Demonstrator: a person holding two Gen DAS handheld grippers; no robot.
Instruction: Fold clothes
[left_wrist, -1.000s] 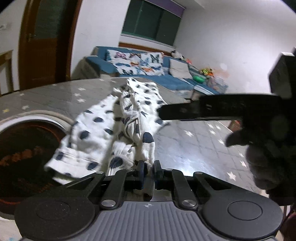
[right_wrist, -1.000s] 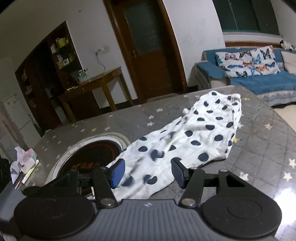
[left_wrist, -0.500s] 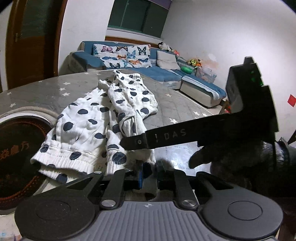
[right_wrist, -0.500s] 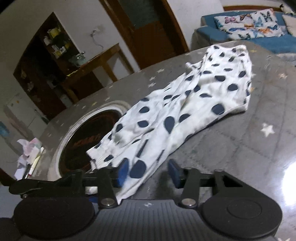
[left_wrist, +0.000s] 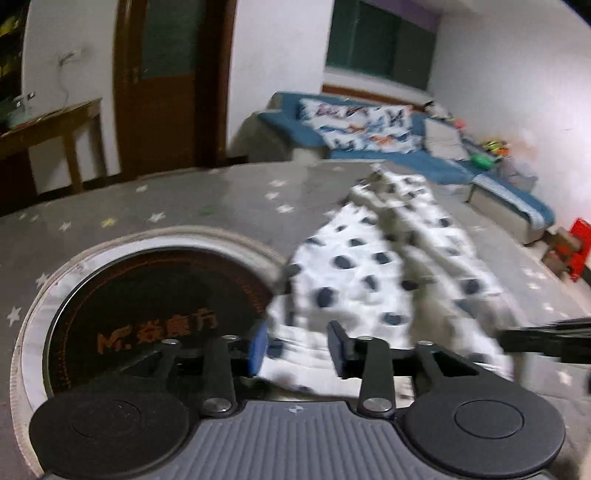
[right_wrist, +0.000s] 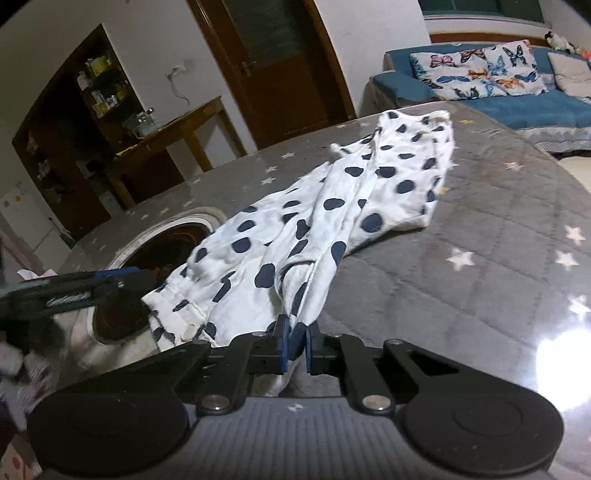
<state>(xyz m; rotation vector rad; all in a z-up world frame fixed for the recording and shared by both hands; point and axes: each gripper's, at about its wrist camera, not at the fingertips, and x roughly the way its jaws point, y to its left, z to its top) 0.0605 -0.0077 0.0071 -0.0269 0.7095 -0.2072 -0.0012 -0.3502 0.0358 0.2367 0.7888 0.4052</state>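
White trousers with dark blue polka dots (left_wrist: 388, 266) lie lengthwise on the grey star-patterned table (left_wrist: 207, 206). My left gripper (left_wrist: 297, 349) is open, its fingers on either side of the near cuff edge. In the right wrist view the trousers (right_wrist: 332, 218) run away towards the sofa. My right gripper (right_wrist: 295, 345) is shut on a fold of the near trouser leg. The left gripper's finger (right_wrist: 74, 291) reaches in from the left by the cuff. The left view is blurred.
A round dark inset hotplate (left_wrist: 155, 317) sits in the table beside the cuffs. A blue sofa (right_wrist: 498, 92) with butterfly cushions stands beyond the table. A wooden side table (right_wrist: 173, 129) and a brown door (right_wrist: 273, 55) stand behind.
My left gripper let go of the trouser leg, opened and shifted left to the cuff. My right gripper closed on the near trouser leg fold.
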